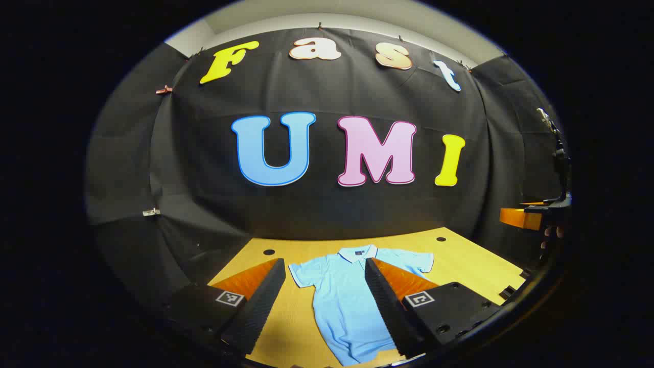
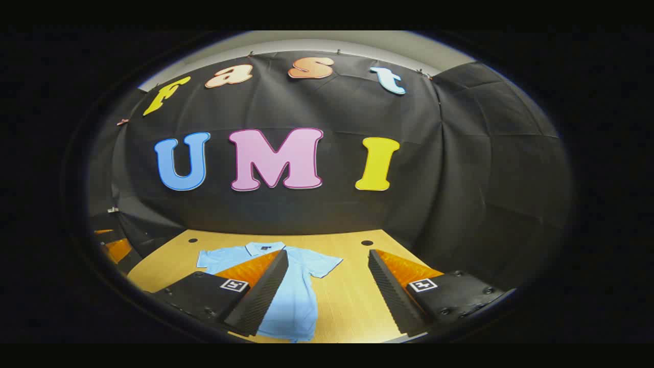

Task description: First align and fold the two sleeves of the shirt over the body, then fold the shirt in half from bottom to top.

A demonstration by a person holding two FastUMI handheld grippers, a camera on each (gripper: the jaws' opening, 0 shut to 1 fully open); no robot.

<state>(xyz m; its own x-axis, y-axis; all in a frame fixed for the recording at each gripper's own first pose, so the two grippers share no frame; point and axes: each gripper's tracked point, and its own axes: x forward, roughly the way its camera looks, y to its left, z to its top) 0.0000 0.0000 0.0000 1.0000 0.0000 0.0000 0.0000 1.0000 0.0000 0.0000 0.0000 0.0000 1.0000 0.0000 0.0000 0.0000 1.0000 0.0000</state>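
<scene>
Left gripper view: the left gripper (image 1: 323, 301) hangs above the wooden table (image 1: 475, 266) with its fingers (image 1: 258, 306) spread wide and nothing between them. The light blue shirt (image 1: 347, 296) lies flat on the table, collar toward the booth wall, both short sleeves spread out to the sides, unfolded. At the right edge, the other gripper shows partly, with fingertips of a hand (image 1: 552, 235) beneath it.

Right gripper view: the right gripper (image 2: 327, 294) is likewise held above the table (image 2: 352, 301), fingers (image 2: 393, 296) parted, holding nothing. The shirt (image 2: 301, 291) lies left of centre, partly behind the left-hand finger, sleeves still out.
</scene>
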